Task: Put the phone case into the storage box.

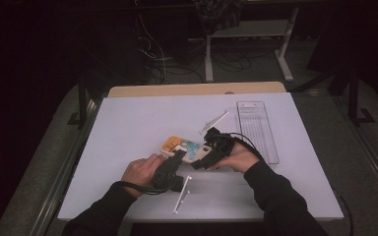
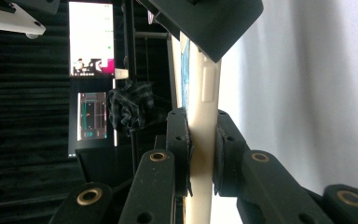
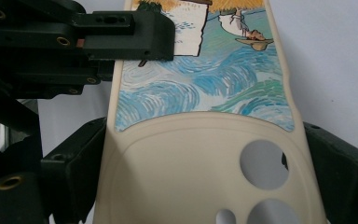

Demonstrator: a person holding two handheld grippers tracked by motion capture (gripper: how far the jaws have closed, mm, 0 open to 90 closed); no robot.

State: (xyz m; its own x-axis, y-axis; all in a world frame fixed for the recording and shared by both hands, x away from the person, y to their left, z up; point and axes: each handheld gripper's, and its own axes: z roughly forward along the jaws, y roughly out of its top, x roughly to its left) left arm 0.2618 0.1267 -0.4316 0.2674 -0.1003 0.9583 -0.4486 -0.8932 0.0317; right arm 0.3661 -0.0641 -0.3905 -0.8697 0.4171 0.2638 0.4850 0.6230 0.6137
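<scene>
While both hands meet near the middle of the white tabletop, the phone case is held between them, its painted back facing up. The left tongs pinch the case across its thin cream edge, one pad on each face, as the left gripper view shows. The right tongs clamp its camera-hole end across the width, a jaw on each long side. Just beyond the case, toward the far edge, lies a small white strip; to its right, well apart from the right hand, a clear plastic tray runs along the tabletop's right edge. Near the case on the person's side lies a white rod piece, close to the front edge. Left of the case the surface is bare out to the left edge
</scene>
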